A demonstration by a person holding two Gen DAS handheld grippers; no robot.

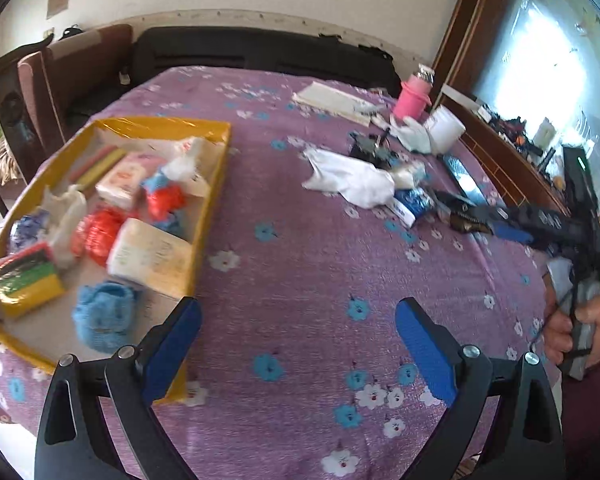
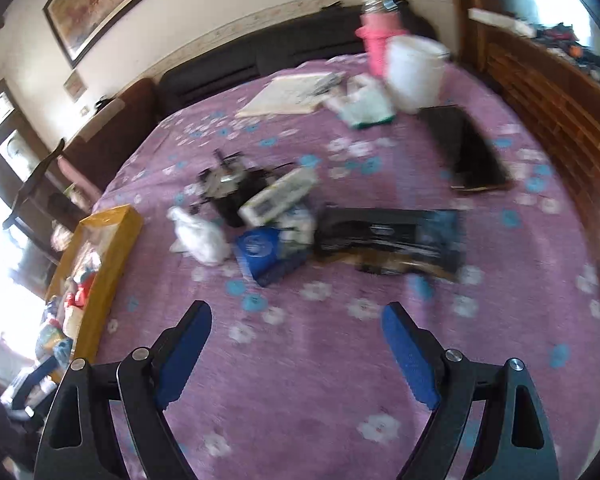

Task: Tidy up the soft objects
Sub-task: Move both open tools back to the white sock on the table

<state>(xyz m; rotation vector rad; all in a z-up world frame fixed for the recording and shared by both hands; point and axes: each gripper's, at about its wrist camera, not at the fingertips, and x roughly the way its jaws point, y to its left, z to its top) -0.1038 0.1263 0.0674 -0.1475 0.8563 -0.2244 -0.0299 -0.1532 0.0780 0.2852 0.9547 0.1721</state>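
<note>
Nearest me, the left gripper [image 1: 298, 334] hangs over the purple flowered bedspread [image 1: 300, 272], its blue-padded fingers [image 1: 424, 354] spread wide with nothing between them. The right gripper [image 2: 296, 338] is just as wide and just as empty above the same cloth; a hand [image 1: 580, 330] grips its handle at the far right of the left view.

Just beyond the left fingers sits the yellow box [image 1: 210, 196], already full of soft things: a blue knitted piece [image 1: 104, 316] at the near end, tissue packs [image 1: 150, 256], red mesh bundles [image 1: 98, 234] and a striped sponge pack [image 1: 26, 276] (all somewhat blurred).

Further out, mid-bed, lies a loose heap: a white crumpled cloth [image 1: 348, 178], a blue packet [image 2: 260, 254], a dark gadget [image 2: 232, 184] and a black flat package [image 2: 388, 236].

At the far edge stand a white tub [image 2: 414, 74] and a pink bottle [image 2: 376, 40], near the dark headboard [image 1: 260, 50].
</note>
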